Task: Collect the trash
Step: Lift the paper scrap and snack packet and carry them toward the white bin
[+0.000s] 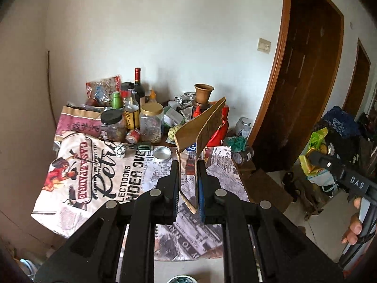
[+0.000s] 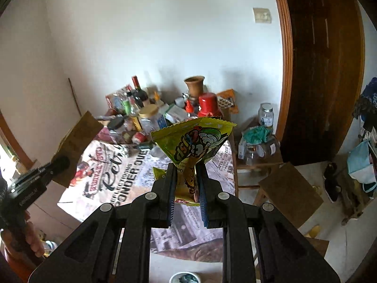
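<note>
My left gripper [image 1: 188, 165] is shut on a folded piece of brown cardboard [image 1: 202, 125] and holds it upright above the table. The same cardboard [image 2: 77, 139] and the left gripper [image 2: 59, 164] show at the left of the right wrist view. My right gripper [image 2: 186, 167] is shut on a yellow-green snack wrapper [image 2: 195, 139], held up above the table. The right gripper with the wrapper [image 1: 312, 155] also shows at the right edge of the left wrist view. A small crumpled wrapper [image 1: 121, 150] lies on the newspaper-print tablecloth [image 1: 99, 179].
The back of the table is crowded with jars [image 1: 152, 121], a wine bottle [image 1: 139, 87], a clay vase [image 1: 203, 93] and a red container [image 2: 208, 105]. A metal lid [image 1: 161, 153] lies on the cloth. A wooden stool [image 2: 292, 192] and a dark door [image 2: 322, 70] stand to the right.
</note>
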